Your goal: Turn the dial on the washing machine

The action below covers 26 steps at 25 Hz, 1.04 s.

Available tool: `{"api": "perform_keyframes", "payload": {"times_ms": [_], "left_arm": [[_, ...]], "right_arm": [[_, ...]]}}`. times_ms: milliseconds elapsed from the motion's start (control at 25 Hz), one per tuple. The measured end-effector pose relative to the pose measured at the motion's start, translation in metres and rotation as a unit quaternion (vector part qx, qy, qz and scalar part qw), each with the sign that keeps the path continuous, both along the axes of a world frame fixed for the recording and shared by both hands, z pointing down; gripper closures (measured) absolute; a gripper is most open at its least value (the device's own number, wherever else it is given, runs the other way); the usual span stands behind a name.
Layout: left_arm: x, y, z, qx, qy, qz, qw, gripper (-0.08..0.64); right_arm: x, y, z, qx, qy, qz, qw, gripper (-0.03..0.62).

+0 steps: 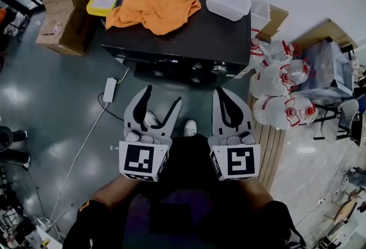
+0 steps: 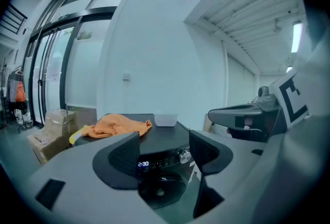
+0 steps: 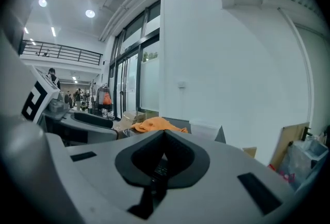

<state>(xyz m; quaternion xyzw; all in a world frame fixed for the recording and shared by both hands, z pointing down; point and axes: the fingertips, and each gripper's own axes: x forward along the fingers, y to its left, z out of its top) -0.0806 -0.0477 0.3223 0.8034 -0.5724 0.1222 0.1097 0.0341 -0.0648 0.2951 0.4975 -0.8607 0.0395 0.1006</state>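
The left gripper point(image 1: 163, 97) is open and the right gripper point(image 1: 228, 97) closed empty, both aimed at the dial point(image 1: 219, 68), likely readying an approach.

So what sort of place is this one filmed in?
Probably a large workshop or lab hall, not a home: the black front-loading washing machine stands on a glossy grey floor, beside brown cardboard boxes and clear red-capped plastic jugs.

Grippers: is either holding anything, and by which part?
Nothing is held. The left gripper has its fingers apart; the right gripper is shut on nothing. Both are short of the washing machine.
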Motion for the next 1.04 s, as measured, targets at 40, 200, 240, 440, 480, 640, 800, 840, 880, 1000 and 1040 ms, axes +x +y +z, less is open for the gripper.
{"api": "perform_keyframes", "payload": {"times_ms": [40,200,240,440,480,640,800,840,880,1000,1040], "left_arm": [[0.001,0.000,-0.001,0.006,0.000,0.001,1.0000,0.244],[0.002,0.002,-0.003,0.012,-0.001,0.004,0.9999,0.244],[0.002,0.003,-0.002,0.011,-0.001,0.004,0.9999,0.244],[-0.001,0.008,0.002,0.001,0.000,0.003,1.0000,0.245],[-0.001,0.009,0.003,0.000,0.001,0.002,1.0000,0.245],[-0.004,0.012,0.006,-0.007,0.004,-0.003,1.0000,0.247],[-0.004,0.013,0.004,0.001,0.004,-0.004,1.0000,0.249],[-0.005,0.013,0.005,-0.001,0.005,-0.006,1.0000,0.249],[-0.006,0.014,0.005,-0.001,0.005,-0.008,1.0000,0.250],[-0.007,0.014,0.006,-0.002,0.006,-0.008,0.9999,0.250],[-0.008,0.014,0.006,-0.005,0.005,-0.008,0.9999,0.250]], "right_arm": [[-0.001,0.001,0.002,-0.002,0.002,-0.001,1.000,0.578],[-0.002,0.005,0.011,-0.014,0.001,-0.003,1.000,0.578],[-0.002,0.005,0.012,-0.016,0.001,-0.004,1.000,0.578],[-0.005,0.007,0.017,-0.021,0.002,-0.006,1.000,0.578],[-0.006,0.008,0.018,-0.022,0.002,-0.007,1.000,0.578],[-0.008,0.010,0.019,-0.023,0.004,-0.009,1.000,0.578],[-0.009,0.011,0.019,-0.022,0.004,-0.012,1.000,0.578],[-0.010,0.012,0.018,-0.022,0.004,-0.013,1.000,0.578],[-0.010,0.012,0.018,-0.022,0.004,-0.013,1.000,0.578],[-0.011,0.011,0.019,-0.024,0.004,-0.010,1.000,0.578],[-0.012,0.011,0.019,-0.025,0.004,-0.009,1.000,0.578]]}}
